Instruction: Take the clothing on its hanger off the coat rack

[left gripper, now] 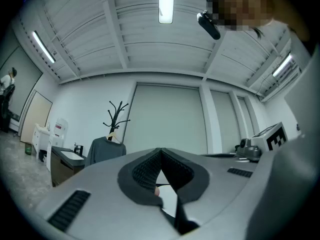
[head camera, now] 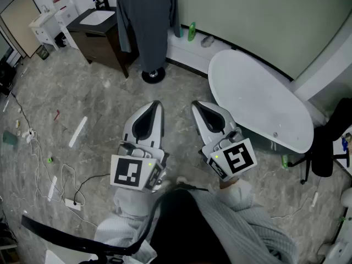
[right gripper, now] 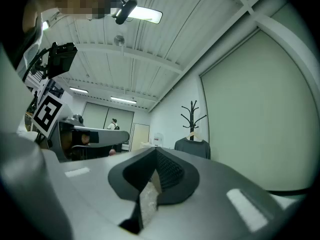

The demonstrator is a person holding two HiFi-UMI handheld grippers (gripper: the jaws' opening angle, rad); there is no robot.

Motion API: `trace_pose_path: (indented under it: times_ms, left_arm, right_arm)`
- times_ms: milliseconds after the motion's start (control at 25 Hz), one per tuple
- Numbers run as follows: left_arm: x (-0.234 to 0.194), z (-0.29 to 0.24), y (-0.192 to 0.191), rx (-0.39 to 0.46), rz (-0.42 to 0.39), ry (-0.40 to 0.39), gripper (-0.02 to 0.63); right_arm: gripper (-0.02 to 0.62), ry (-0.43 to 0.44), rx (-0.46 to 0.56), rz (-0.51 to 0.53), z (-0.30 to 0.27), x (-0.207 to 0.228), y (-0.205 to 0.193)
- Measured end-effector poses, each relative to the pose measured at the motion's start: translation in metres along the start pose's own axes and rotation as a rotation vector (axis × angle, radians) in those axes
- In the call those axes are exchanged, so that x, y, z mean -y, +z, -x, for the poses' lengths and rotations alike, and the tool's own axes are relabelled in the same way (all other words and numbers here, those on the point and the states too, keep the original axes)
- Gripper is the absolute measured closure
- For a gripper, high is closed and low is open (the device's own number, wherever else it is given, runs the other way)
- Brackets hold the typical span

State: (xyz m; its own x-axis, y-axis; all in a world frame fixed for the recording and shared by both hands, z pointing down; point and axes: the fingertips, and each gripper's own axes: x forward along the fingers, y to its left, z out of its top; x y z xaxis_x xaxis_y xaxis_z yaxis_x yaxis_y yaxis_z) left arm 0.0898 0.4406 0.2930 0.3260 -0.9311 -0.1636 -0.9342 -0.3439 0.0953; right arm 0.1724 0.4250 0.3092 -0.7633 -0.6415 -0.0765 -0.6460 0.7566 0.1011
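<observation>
A dark grey long-sleeved top (head camera: 146, 23) hangs on a wooden hanger on a black coat rack (left gripper: 118, 115) by the far wall, its round base (head camera: 153, 75) on the floor. The top (left gripper: 105, 151) also shows small in the left gripper view, and the top (right gripper: 192, 147) sits under the rack (right gripper: 192, 115) in the right gripper view. My left gripper (head camera: 155, 104) and right gripper (head camera: 196, 105) are held side by side, well short of the rack, both shut with nothing between the jaws.
A white oval table (head camera: 258, 100) stands to the right of the rack. A dark cabinet with a sink (head camera: 98, 33) stands to its left. Cables and a power strip (head camera: 72, 204) lie on the marbled floor at left. A black chair (head camera: 330, 142) is at far right.
</observation>
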Motion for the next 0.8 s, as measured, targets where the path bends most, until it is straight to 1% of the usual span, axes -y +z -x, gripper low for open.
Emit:
trace_pose_path:
  times_ms: [240,400,480,600,800]
  left_arm:
    - [0.002,-0.007,-0.002,-0.003,-0.007,-0.004,0.601]
    - [0.019,-0.031,-0.008,-0.011,-0.021,0.004,0.601]
    - [0.024,-0.035,-0.01,-0.019,-0.021,-0.003,0.601]
    - [0.02,-0.021,-0.008,0.004,-0.007,0.031,0.601]
    - [0.002,-0.005,-0.01,0.008,-0.023,0.079,0.601]
  right_arm:
    - [0.594,-0.004,0.003,-0.008,0.0,0.006,-0.002]
    - [0.594,-0.014,0.003,-0.033,0.01,0.034,-0.005]
    - [0.594,-0.023,0.004,-0.044,0.015,0.04,-0.007]
    - [0.592,-0.013,0.006,-0.05,0.018,0.027,-0.008]
    - [0.592,0.031,0.008,-0.043,0.007,0.005,-0.017]
